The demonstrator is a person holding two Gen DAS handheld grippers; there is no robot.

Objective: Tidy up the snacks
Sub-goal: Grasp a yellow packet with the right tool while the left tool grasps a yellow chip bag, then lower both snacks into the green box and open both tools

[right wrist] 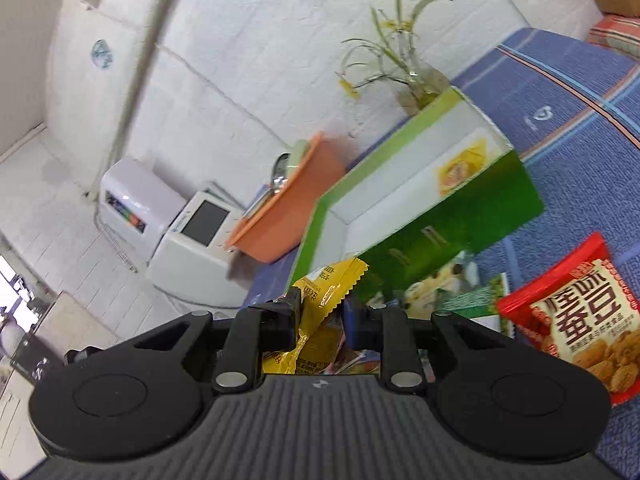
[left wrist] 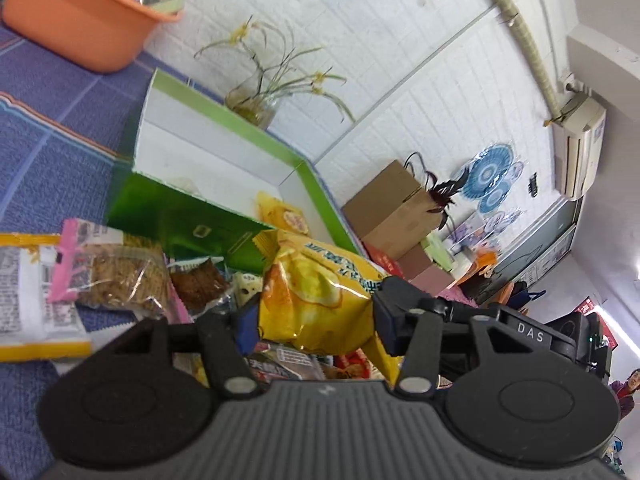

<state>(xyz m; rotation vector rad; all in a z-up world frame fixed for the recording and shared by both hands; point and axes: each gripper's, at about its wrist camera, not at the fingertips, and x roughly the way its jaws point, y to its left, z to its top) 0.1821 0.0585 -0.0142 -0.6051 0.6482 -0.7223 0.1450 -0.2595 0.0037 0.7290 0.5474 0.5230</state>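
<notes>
In the left wrist view my left gripper [left wrist: 317, 322] is shut on a puffy yellow snack packet [left wrist: 312, 288], held just in front of the open green box [left wrist: 188, 216]. The box has a white inside, and one small yellow packet [left wrist: 286, 216] lies in it. In the right wrist view my right gripper [right wrist: 322, 320] is shut on a crinkled yellow snack packet [right wrist: 320, 292], lifted near the front corner of the same green box [right wrist: 440, 216]. The small yellow packet [right wrist: 460, 168] shows inside the box there too.
Loose snacks lie on the blue cloth [left wrist: 48, 152]: a pink-edged cracker packet [left wrist: 116, 272], a white and yellow packet [left wrist: 24, 292], a red packet [right wrist: 580, 320]. An orange basin [left wrist: 80, 16], a glass vase with a plant [left wrist: 256, 104] and a white appliance [right wrist: 180, 232] stand behind the box.
</notes>
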